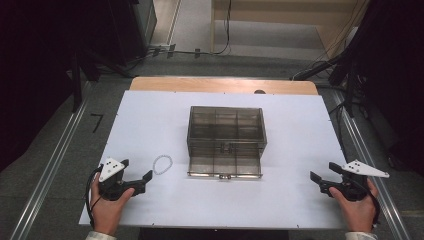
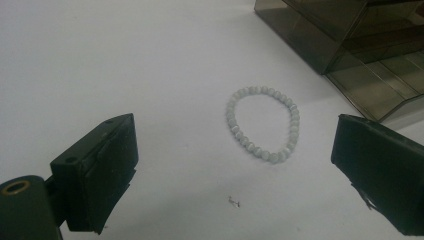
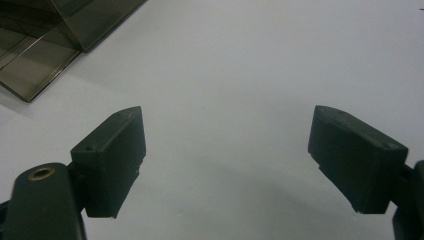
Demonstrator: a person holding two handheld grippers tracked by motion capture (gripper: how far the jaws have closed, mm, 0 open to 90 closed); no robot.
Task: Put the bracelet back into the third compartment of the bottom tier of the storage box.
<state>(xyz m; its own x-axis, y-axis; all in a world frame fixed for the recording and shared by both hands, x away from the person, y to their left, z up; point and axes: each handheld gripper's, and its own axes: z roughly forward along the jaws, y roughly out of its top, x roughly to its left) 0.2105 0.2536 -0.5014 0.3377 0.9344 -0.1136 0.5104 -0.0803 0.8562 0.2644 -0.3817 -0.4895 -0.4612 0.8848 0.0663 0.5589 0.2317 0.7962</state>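
A smoky clear plastic box (image 1: 226, 131) with compartments stands mid-table, and its lower drawer (image 1: 225, 166) is pulled out toward me. A pale beaded bracelet (image 1: 162, 164) lies flat on the white table left of the drawer. In the left gripper view the bracelet (image 2: 263, 123) lies a short way ahead of the wide-apart jaws. My left gripper (image 1: 136, 175) is open near the front left, just short of the bracelet. My right gripper (image 1: 322, 171) is open at the front right with nothing between its fingers (image 3: 112, 160). The box corner (image 3: 45, 47) sits at the upper left of the right gripper view.
The white table top (image 1: 295, 135) ends on a wooden edge (image 1: 220, 84) at the back. Metal rails run along both sides of the floor. A tiny metal speck (image 2: 234, 201) lies on the table near the left jaws.
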